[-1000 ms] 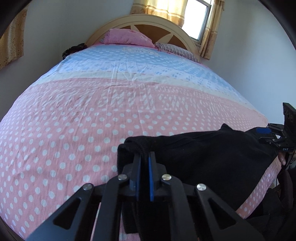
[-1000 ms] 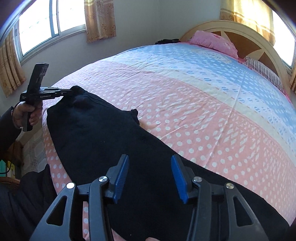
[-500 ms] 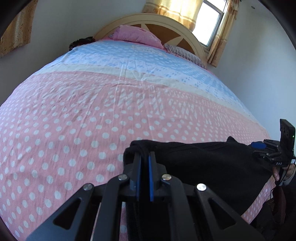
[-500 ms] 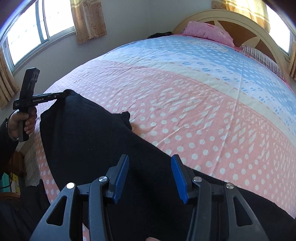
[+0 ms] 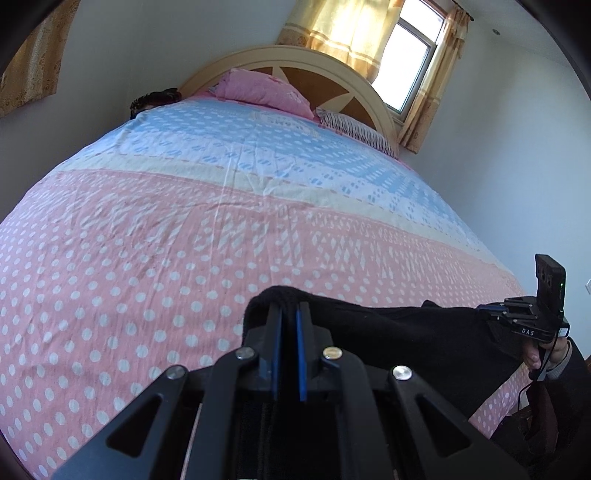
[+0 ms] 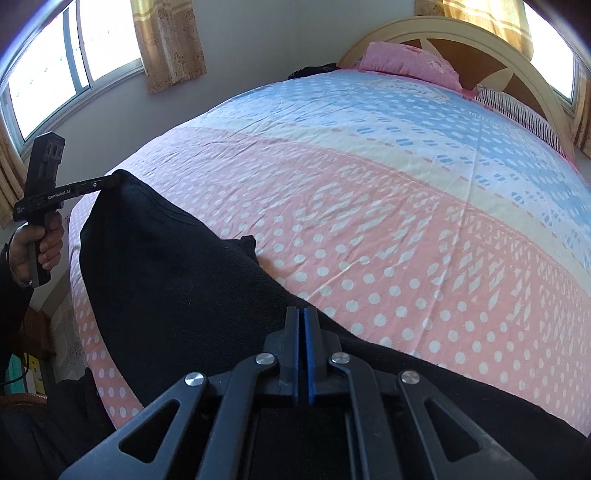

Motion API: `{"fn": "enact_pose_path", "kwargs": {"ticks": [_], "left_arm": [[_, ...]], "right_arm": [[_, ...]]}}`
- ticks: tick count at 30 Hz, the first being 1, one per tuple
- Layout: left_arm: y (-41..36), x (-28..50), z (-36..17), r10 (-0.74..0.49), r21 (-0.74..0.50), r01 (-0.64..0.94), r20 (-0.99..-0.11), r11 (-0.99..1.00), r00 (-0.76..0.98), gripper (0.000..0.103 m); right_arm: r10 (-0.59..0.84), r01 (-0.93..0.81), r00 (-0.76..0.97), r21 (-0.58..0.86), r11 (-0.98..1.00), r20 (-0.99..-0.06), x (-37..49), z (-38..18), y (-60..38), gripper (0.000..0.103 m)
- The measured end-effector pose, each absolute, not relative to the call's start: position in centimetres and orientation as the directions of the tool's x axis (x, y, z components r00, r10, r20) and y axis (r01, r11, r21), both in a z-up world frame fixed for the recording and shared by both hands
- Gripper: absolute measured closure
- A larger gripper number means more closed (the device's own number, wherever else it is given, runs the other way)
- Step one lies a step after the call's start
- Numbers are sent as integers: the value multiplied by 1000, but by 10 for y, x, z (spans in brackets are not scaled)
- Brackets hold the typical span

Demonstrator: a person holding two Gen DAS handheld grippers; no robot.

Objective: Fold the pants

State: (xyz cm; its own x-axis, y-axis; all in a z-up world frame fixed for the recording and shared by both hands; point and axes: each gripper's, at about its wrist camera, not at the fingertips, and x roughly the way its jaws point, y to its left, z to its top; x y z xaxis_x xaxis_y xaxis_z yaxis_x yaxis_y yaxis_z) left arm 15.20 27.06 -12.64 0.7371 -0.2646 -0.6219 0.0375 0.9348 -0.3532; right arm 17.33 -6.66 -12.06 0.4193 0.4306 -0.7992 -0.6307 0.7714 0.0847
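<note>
Bed (image 5: 184, 258) carrying black pants (image 6: 166, 277) along its foot edge, left hand-held gripper (image 5: 287, 314) and right hand-held gripper (image 6: 301, 317) each clamped on the cloth: grasp step, presumably preceding a joint lift and fold-over.

A wide bed (image 5: 184, 229) fills both views, covered by a cotton sheet (image 6: 406, 229) that is pink with white polka dots at the near end, then a cream band, then pale blue with darker blue dashes toward the head. An arched cream wooden headboard with brown panels (image 5: 332, 77) stands against the white wall. A pink pillow (image 5: 258, 90) rests at its foot, with a striped pillow (image 5: 354, 129) just beside it. A dark bundle (image 5: 155, 100) (too blurred to identify) sits at the bed's far corner. Yellow patterned curtains (image 5: 343, 33) hang beside a bright window (image 5: 413, 70); another window (image 6: 55, 66) with a curtain (image 6: 170, 40) lights the side wall.
</note>
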Motion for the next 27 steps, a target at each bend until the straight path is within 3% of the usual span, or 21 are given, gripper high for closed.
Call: {"fn": "enact_pose_path", "kwargs": {"ticks": [5,8,10,11,12,13,15,20,27], "left_arm": [[274,163,-160,-232,-322,-1,-685,947,691,95],[275,160,-165,-211,-301,-10,-693,954,690,86],[275,157,-161,-190,-277,-17,-698,961,690,83],[275,155,-158,-161,-247,-28,-707,969,689,77],[273,152,-153,-111,-197,-46,-712,979,694,65],[270,146,-147,-55,-140,-63,-705,988,707,59],[267,134,-136,43,-38,-94,-677,995,734,35],[245,109,-110,85,47,-71,-611,996,787,33],[127,110,-97,-141,89,244,-610,966,780,34]], "right_arm": [[407,-624,371,100,775,-835,179,-146,-62,101],[419,-639,366,102,762,-831,175,-145,-62,98],[411,-628,381,95,773,-828,175,-144,-67,79],[408,-619,393,92,780,-824,174,-143,-71,50],[402,-600,412,89,795,-817,173,-140,-78,33],[404,-583,429,94,807,-808,170,-137,-86,33],[420,-553,455,121,825,-785,163,-130,-106,33],[393,-468,552,116,876,-735,134,-112,-163,33],[265,-232,675,142,962,-688,93,-93,-268,33]]}}
